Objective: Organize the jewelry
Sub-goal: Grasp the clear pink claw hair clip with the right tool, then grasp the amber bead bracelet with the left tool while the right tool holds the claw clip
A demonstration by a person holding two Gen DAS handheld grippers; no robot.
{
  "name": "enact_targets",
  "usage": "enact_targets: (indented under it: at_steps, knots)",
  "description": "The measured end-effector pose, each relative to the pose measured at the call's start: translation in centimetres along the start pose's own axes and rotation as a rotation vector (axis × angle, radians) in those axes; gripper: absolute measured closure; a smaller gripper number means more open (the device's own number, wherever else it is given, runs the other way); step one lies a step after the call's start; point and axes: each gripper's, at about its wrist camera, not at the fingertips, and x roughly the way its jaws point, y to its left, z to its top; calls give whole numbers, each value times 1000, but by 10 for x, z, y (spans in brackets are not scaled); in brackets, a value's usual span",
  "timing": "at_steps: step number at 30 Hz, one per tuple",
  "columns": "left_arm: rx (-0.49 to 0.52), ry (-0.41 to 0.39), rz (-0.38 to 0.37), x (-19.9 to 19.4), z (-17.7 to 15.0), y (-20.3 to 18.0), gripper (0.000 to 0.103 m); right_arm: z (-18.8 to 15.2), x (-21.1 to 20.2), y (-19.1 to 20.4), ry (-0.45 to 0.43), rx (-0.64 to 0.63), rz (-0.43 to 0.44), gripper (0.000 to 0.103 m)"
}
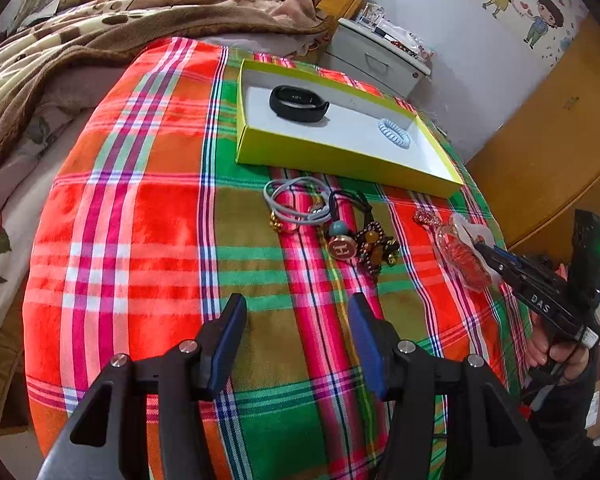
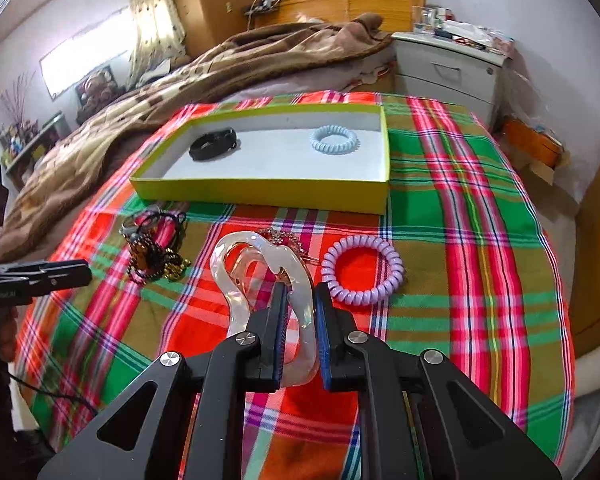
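A yellow-green box (image 2: 260, 197) (image 1: 340, 160) lies on the plaid cloth and holds a black wristband (image 2: 213, 144) (image 1: 299, 104) and a pale blue coil hair tie (image 2: 334, 141) (image 1: 395, 133). My right gripper (image 2: 300, 300) is shut on a clear pinkish hair clip (image 2: 260, 276), also seen in the left wrist view (image 1: 466, 254). A purple coil hair tie (image 2: 362, 270) lies right of it. A pile of hair ties and beaded pieces (image 1: 332, 224) (image 2: 156, 244) lies before the box. My left gripper (image 1: 296, 320) is open and empty above the cloth.
A sparkly brooch (image 2: 280, 237) lies behind the clip. A brown blanket (image 2: 220, 68) covers the bed beyond the cloth. A white bedside cabinet (image 2: 448, 72) stands at the back right. The cloth's edge drops off on the right.
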Motion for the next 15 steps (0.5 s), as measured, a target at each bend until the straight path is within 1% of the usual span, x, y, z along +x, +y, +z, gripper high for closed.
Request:
enact_targets:
  at_steps: [6,9,12,15]
  knots:
    - [34,-11,-18,5,5,-16,48,-9,-17,0,-65,76,14,89]
    - [67,-11,-21,11,7,-28,48,-12,-21,-2,-79,103,26,89]
    - [87,-20,-1,16,9,-39,49,-15,-24,-1,-92,105,9,89]
    - [115,-47,23,18,14,-49,49,-17,-25,-2,-96,113,19,89]
